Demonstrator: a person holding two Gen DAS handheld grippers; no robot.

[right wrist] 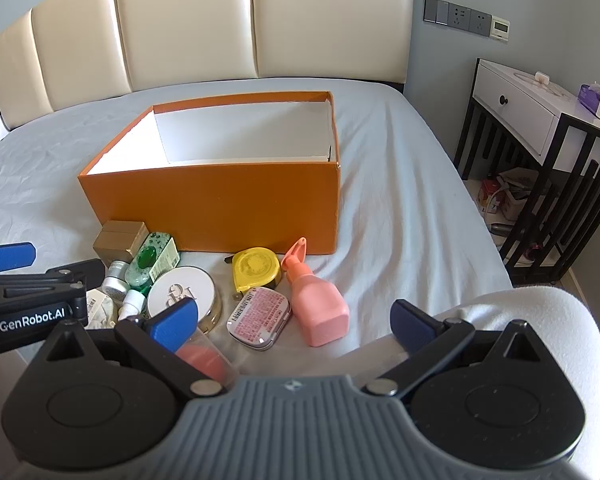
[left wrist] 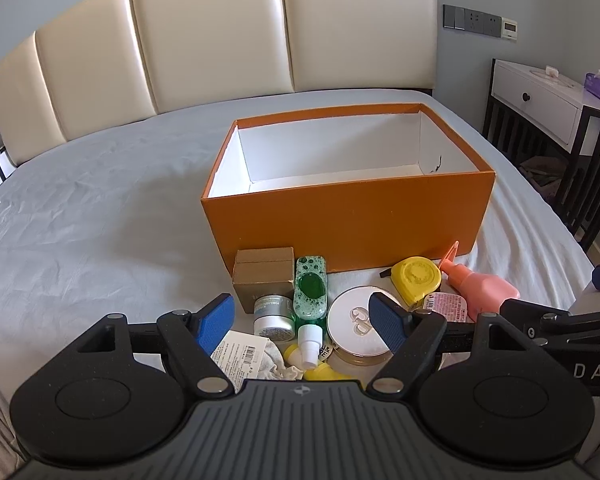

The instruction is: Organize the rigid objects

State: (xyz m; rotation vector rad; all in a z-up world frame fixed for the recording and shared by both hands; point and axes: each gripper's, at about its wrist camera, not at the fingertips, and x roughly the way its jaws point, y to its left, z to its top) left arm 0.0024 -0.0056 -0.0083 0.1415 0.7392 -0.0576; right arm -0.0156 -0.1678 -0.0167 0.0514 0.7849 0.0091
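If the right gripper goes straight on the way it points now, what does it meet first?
Probably the pink tin, which lies on the bed just ahead of the open right gripper, with the pink bottle beside it. Depth is unclear, so it might meet the bottle instead.

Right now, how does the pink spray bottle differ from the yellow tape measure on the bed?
The pink spray bottle is tall-bodied and lies on its side, nozzle toward the orange box; the yellow tape measure is a squat, rounded case lying flat on its broad face. The pink spray bottle is longer than the yellow tape measure and lies to its right. Both rest on the grey sheet in front of the box, outside it, and no tongs touch either.
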